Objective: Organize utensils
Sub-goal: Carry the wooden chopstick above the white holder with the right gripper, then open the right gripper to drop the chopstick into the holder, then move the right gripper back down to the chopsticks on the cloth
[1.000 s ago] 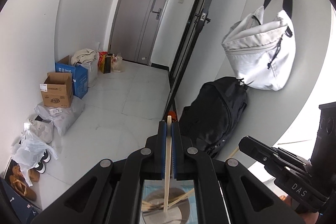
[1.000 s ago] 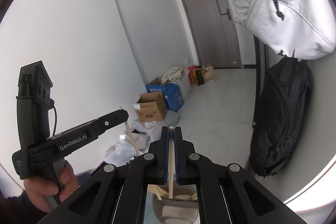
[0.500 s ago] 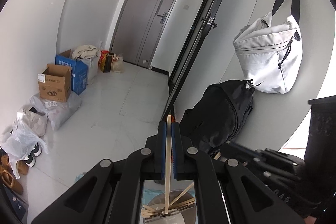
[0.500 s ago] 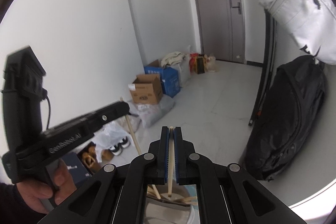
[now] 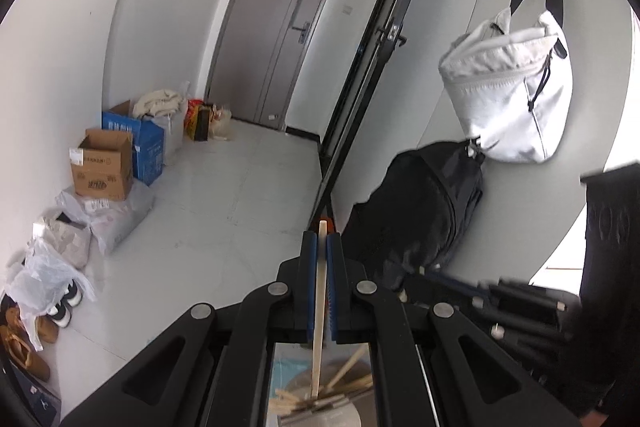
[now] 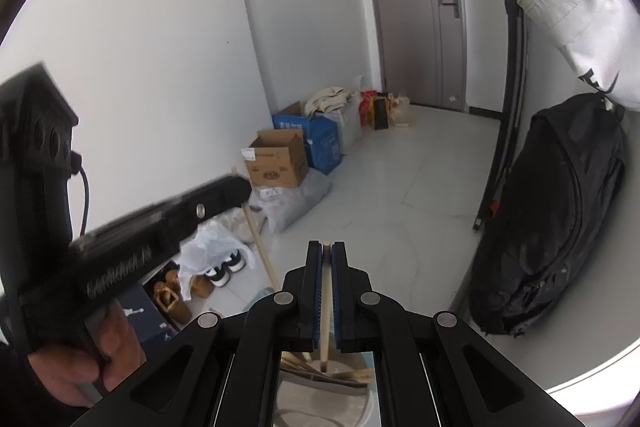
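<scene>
**Chopsticks Over The Holder, Both Grippers Loaded**

Hallway backdrop: white walls, pale tiled floor [image 5: 208,211], grey door [image 5: 276,43] at the far end.

Progress, as a judgement: partway through. Several wooden chopsticks already lying loose in the round metal container [image 5: 320,407] just under the left gripper's fingers; two more clamped and poised above it, not yet released. Remaining: lower, let go, perhaps tidy the crossed sticks below.

Left gripper [image 5: 322,247]: jaws pinched nearly together on one pale chopstick [image 5: 319,327], held upright between the blue pads, tip poking just past the fingertips, lower end reaching down among the sticks in the container.

Right gripper [image 6: 327,255]: likewise narrowed onto a second chopstick [image 6: 325,307], upright, lower end down in the same container [image 6: 324,399], seen beneath the fingers.

Outward from the right gripper: left gripper's body to its left, gripped by a hand [image 6: 80,359], its chopstick slanting down. Beyond that, a cardboard box [image 6: 276,163] and shoes [image 6: 224,267] along the wall. To the right of both grippers, a black backpack [image 6: 552,219] slumped against the wall, a white bag [image 5: 508,95] hanging above.
</scene>
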